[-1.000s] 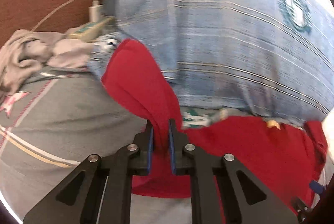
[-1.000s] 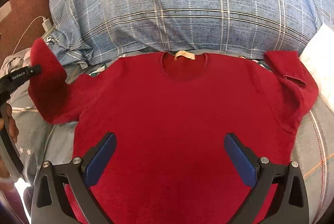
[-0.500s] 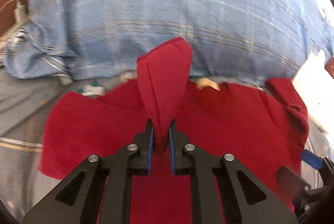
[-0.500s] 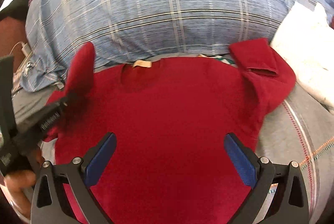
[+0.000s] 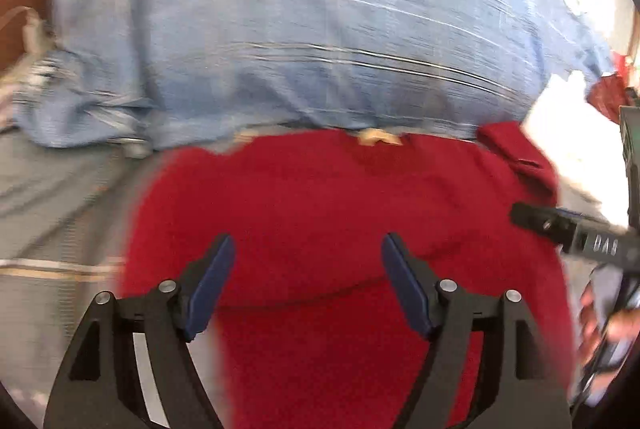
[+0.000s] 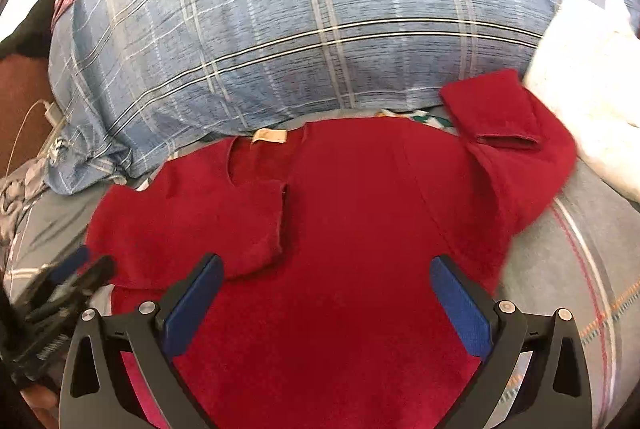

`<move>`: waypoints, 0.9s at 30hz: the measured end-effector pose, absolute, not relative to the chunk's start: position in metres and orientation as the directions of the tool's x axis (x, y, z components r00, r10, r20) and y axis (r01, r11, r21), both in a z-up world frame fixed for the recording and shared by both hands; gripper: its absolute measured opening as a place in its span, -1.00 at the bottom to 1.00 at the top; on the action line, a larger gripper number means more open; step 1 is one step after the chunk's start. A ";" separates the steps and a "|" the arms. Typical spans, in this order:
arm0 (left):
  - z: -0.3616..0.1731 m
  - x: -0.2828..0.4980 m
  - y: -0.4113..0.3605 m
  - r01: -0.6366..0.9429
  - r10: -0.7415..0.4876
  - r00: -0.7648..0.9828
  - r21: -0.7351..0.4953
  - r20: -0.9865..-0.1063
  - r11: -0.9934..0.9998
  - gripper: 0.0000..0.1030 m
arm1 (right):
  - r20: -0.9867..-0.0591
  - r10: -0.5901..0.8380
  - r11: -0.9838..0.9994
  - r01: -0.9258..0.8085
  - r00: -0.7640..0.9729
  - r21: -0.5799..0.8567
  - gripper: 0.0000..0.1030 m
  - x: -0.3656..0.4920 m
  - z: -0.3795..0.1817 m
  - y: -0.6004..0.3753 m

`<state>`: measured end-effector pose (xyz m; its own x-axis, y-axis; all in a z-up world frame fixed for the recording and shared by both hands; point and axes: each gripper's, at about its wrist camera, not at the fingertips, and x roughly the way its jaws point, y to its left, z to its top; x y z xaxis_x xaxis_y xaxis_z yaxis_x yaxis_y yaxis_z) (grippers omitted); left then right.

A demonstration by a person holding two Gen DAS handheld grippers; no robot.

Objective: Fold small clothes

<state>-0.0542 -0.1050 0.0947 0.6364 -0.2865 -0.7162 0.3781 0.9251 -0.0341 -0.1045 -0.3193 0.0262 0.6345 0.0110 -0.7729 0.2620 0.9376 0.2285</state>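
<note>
A small red sweater (image 6: 352, 229) lies flat on the grey bed sheet (image 6: 580, 269), neck label toward the pillow. Its left sleeve (image 6: 224, 225) lies folded inward across the chest. Its right sleeve (image 6: 504, 121) is bent at the far right. My left gripper (image 5: 306, 269) is open and empty above the sweater (image 5: 320, 213); it also shows at the left edge of the right wrist view (image 6: 76, 273). My right gripper (image 6: 326, 293) is open and empty above the lower middle of the sweater; part of it shows at the right of the left wrist view (image 5: 568, 229).
A big blue plaid pillow (image 6: 304, 21) lies just behind the sweater. A white folded cloth (image 6: 592, 101) sits at the far right. A charger with cable (image 6: 50, 115) and crumpled grey clothes (image 6: 16, 185) lie at the far left.
My left gripper carried the left sleeve over the sweater's chest, opened and let it go. The sleeve now lies folded on the chest. The right gripper stayed open and shifted slightly.
</note>
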 end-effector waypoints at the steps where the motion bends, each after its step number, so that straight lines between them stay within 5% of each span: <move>1: 0.096 -0.055 -0.095 0.356 -0.262 0.657 -0.016 -0.706 0.935 0.47 | -0.775 0.018 0.942 0.250 0.632 0.225 0.97 -0.099 0.024 -0.317; 6: 0.094 -0.044 -0.038 0.194 -0.164 0.706 -0.035 -0.689 0.980 0.47 | -0.786 0.052 0.970 0.157 0.616 0.188 0.70 -0.061 0.011 -0.296; 11: 0.085 -0.031 0.000 0.060 -0.132 0.706 -0.126 -0.696 0.990 0.47 | -0.809 0.009 0.989 0.116 0.588 0.095 -0.34 -0.027 -0.010 -0.280; 12: 0.083 -0.030 0.004 0.047 -0.124 0.710 -0.129 -0.694 0.990 0.47 | -0.805 0.017 0.991 0.094 0.592 0.091 -0.82 -0.026 -0.010 -0.277; 13: 0.082 -0.029 0.008 0.032 -0.110 0.716 -0.125 -0.689 0.992 0.47 | -0.809 0.035 0.992 0.077 0.587 0.099 -0.89 -0.024 -0.009 -0.274; 21: 0.081 -0.025 0.013 0.003 -0.083 0.726 -0.118 -0.683 0.993 0.47 | -0.655 -0.122 0.988 0.151 0.746 -0.012 -0.90 -0.058 0.061 -0.293; 27: 0.076 -0.022 -0.019 0.072 -0.088 0.699 -0.053 -0.710 0.996 0.47 | -0.762 -0.232 0.958 0.279 0.604 -0.071 -0.85 -0.037 0.022 -0.333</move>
<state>-0.0221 -0.0189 0.0761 0.6988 -0.0880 -0.7098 0.0717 0.9960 -0.0529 -0.0368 -0.3333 0.0215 0.6041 -0.2322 -0.7624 0.2787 0.9578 -0.0708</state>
